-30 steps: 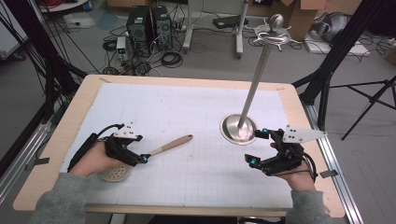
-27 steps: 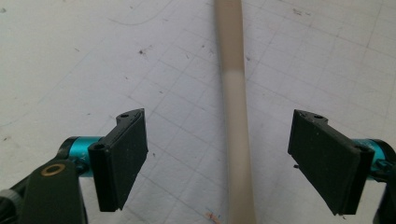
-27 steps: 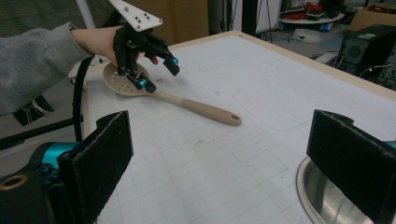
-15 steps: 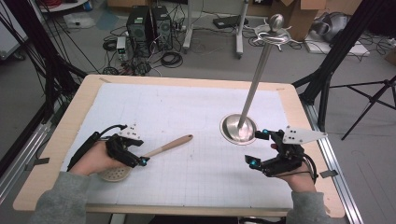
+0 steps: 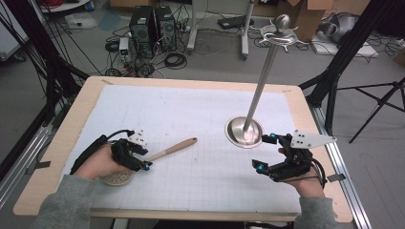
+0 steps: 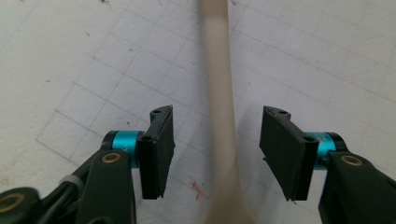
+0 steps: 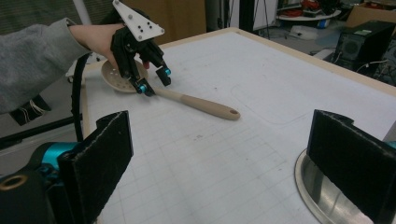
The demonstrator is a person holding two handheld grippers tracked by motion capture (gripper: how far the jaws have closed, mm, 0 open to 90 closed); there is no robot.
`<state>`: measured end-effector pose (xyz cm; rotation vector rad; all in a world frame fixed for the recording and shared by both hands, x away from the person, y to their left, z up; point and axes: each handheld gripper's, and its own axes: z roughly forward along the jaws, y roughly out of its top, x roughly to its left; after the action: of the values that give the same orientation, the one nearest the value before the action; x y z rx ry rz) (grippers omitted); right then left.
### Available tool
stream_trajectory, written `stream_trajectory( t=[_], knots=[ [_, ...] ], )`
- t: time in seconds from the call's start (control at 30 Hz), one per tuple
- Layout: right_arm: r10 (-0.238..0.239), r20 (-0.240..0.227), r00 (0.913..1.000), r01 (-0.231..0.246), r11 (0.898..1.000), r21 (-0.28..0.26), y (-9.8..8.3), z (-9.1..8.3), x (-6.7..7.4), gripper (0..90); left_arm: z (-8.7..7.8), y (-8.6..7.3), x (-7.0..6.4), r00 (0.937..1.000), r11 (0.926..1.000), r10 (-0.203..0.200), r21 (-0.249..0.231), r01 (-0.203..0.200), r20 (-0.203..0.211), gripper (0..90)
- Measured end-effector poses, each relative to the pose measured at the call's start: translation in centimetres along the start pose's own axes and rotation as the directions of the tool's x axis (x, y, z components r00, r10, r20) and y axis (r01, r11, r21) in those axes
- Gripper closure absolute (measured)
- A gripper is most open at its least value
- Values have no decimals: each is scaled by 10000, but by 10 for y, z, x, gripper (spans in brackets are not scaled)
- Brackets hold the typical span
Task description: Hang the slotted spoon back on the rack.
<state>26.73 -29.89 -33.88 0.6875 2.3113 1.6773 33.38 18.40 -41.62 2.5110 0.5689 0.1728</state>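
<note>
On the white gridded mat, a wooden slotted spoon is lying at the near left; the left gripper is straddling its handle, jaws just closing in but not yet touching (a grasp seems imminent). The right gripper is waiting wide apart beside the steel stand's base.

The pale beige wooden slotted spoon lay on a white mat ruled with a faint grey square grid, edged by a light wooden table rim. Beside the spoon, black two-jaw grippers carried turquoise rings, and a shiny silver metal stand rose beyond it.
</note>
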Motion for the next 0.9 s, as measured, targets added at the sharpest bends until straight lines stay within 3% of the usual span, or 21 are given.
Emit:
stream_trajectory(
  t=[0.23, 0.43, 0.53, 0.6, 0.9],
  knots=[
    [14, -6, 10000, -14, 10000, 55, -1, 0, 0, 60, 0, 0, 0, 9998, 9991, 136, 400, -142, 148, 536],
    [34, 9, 10000, -34, 10000, 7, -1, -1, 0, 61, 0, 0, -1, 10000, 9987, -76, 497, 76, -4, 585],
    [21, -12, 10000, -21, 10000, 74, -1, -1, 1, 60, 0, 0, -1, 10000, 9975, 76, 700, -77, 18, 603],
    [15, -3, 10000, -15, 10000, 69, -1, 0, 1, 60, 1, 0, -2, 10000, 9980, -33, 630, 31, 23, 623],
    [18, 11, 10000, -18, 9999, 127, -2, 1, 1, 61, 0, -1, -3, 9997, 9979, 231, 600, -232, 22, 746]
  ],
)
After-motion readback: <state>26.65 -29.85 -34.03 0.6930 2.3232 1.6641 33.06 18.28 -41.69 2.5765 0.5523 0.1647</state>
